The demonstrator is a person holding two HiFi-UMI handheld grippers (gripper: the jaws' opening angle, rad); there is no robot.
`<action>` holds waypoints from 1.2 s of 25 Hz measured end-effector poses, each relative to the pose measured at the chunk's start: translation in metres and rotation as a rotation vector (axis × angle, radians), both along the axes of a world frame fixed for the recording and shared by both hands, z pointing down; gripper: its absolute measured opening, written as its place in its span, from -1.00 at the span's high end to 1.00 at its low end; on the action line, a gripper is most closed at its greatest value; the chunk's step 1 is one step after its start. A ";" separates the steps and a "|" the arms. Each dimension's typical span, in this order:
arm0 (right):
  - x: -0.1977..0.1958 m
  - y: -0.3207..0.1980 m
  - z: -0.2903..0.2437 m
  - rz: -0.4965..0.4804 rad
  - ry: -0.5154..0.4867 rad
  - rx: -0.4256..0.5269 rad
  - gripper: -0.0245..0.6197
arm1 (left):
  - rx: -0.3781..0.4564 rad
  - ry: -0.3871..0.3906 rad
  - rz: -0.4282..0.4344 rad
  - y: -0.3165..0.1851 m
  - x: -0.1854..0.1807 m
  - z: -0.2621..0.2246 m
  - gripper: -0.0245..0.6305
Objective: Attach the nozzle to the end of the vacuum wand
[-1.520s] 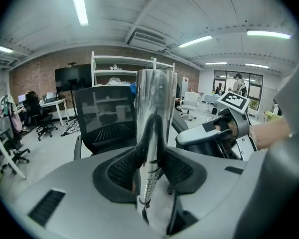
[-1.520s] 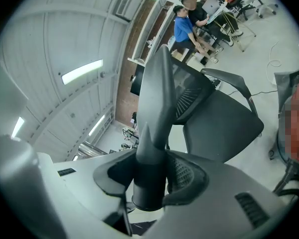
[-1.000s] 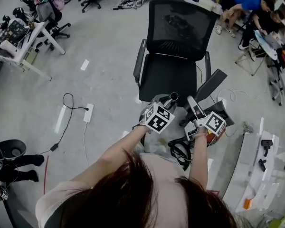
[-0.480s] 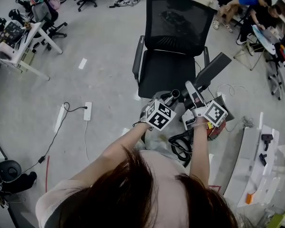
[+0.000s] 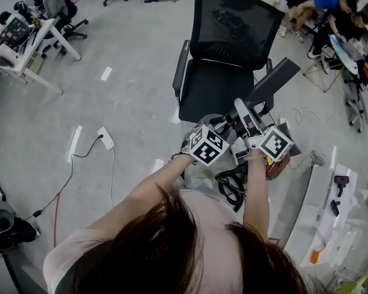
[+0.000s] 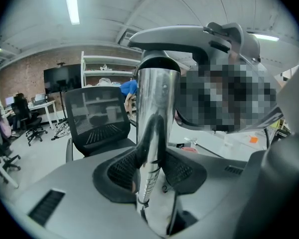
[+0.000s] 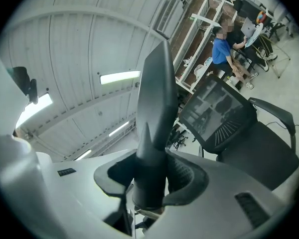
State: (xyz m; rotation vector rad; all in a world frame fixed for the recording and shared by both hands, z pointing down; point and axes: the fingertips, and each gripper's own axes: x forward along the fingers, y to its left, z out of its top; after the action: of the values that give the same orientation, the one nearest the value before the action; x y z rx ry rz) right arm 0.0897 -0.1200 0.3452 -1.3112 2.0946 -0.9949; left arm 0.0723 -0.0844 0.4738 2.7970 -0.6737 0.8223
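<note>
The left claw (image 6: 149, 176) is clamped on the chrome vacuum wand (image 6: 156, 103), which rises up the centre of the left gripper view. The right claw (image 7: 149, 183) grips the base of the dark, tapered nozzle (image 7: 157, 93), whose tip points toward the top of that frame. In the head view the two claws sit side by side just right of centre. The nozzle slants to the upper right over a black mesh chair (image 5: 224, 35). A power strip (image 5: 105, 138) lies on the floor (image 5: 129, 72) at left.
</note>
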 end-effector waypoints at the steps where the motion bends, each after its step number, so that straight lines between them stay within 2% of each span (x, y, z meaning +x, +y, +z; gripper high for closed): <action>1: -0.003 0.000 -0.001 -0.005 0.001 0.004 0.37 | -0.001 0.002 0.002 0.000 0.000 0.000 0.46; 6: -0.006 0.003 -0.002 -0.001 0.067 0.015 0.38 | -0.007 0.009 0.012 0.001 0.000 -0.001 0.46; 10: -0.016 0.006 -0.007 -0.033 0.122 0.070 0.37 | -0.013 0.017 0.030 0.002 0.000 0.001 0.46; 19: -0.033 0.016 -0.015 -0.034 0.441 0.139 0.38 | -0.026 0.032 0.070 0.004 0.001 0.002 0.46; 30: -0.044 0.023 -0.016 0.009 0.702 0.210 0.37 | -0.031 0.021 0.084 0.003 0.001 0.003 0.46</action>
State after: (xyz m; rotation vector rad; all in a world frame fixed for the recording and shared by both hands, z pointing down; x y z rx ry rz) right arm 0.0452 -0.0973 0.3288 -1.7179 2.5913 -0.2975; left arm 0.0732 -0.0813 0.4771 2.8185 -0.5390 0.8087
